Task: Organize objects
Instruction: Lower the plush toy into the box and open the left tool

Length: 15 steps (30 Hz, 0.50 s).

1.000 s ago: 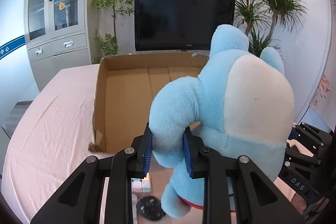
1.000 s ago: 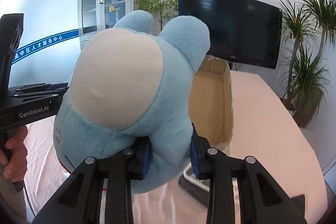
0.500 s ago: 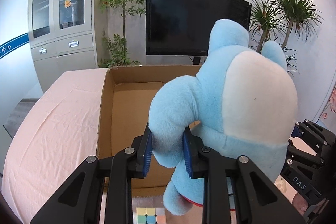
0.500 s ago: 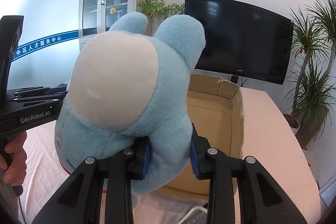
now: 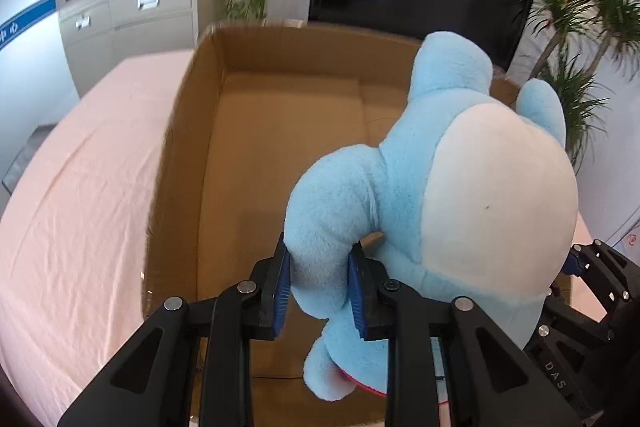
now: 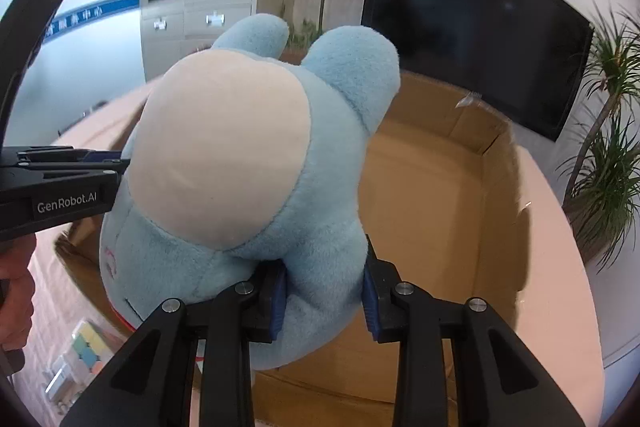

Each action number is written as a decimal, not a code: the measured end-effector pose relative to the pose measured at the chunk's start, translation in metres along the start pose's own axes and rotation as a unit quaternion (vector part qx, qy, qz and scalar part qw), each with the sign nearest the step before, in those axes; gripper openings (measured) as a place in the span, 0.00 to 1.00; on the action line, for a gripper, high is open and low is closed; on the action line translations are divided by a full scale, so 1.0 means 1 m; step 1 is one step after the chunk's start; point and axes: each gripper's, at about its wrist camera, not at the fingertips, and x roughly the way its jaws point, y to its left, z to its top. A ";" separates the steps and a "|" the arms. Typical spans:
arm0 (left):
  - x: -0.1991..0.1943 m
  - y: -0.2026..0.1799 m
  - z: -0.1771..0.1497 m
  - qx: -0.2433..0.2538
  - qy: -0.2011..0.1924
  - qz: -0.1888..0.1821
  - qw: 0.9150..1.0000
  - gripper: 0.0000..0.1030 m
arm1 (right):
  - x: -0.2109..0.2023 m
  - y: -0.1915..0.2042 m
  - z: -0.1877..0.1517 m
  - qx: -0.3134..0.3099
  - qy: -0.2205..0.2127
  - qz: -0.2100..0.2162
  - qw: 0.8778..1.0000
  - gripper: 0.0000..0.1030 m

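Observation:
A big light-blue plush toy [image 5: 460, 195] with a cream patch hangs in the air between both grippers. My left gripper [image 5: 320, 291] is shut on one of its blue limbs. From the other side, my right gripper [image 6: 325, 293] is shut on another limb of the same plush toy [image 6: 248, 163]. An open cardboard box [image 5: 288, 131] lies right below and ahead, and the toy hovers over its near part. The box [image 6: 432, 211] shows a bare brown floor in both views. The toy's face side is hidden.
The box sits on a table with a pink cloth [image 5: 80, 187]. A multicoloured cube [image 6: 86, 347] lies on the cloth near the box's front left corner. A hand [image 6: 14, 303] holds the left gripper's handle. A cabinet, a TV and potted plants stand behind the table.
Both grippers carried the plush toy forward and down toward the box, which now looms larger and lies under the toy. Both grips stayed the same.

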 end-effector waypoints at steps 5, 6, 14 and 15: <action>0.047 0.006 -0.016 -0.014 0.071 0.026 0.997 0.23 | 0.057 0.007 -0.008 -0.017 0.082 0.001 0.996 0.28; 0.050 0.006 -0.019 -0.015 0.071 0.024 0.997 0.24 | 0.065 0.007 -0.010 -0.017 0.094 0.002 0.995 0.28; 0.039 0.007 -0.023 -0.027 0.084 0.020 0.996 0.48 | 0.083 -0.017 -0.008 0.032 0.149 0.017 0.988 0.36; 0.036 0.005 -0.025 -0.020 0.084 0.024 0.996 0.53 | 0.081 -0.015 -0.008 0.036 0.155 0.019 0.987 0.36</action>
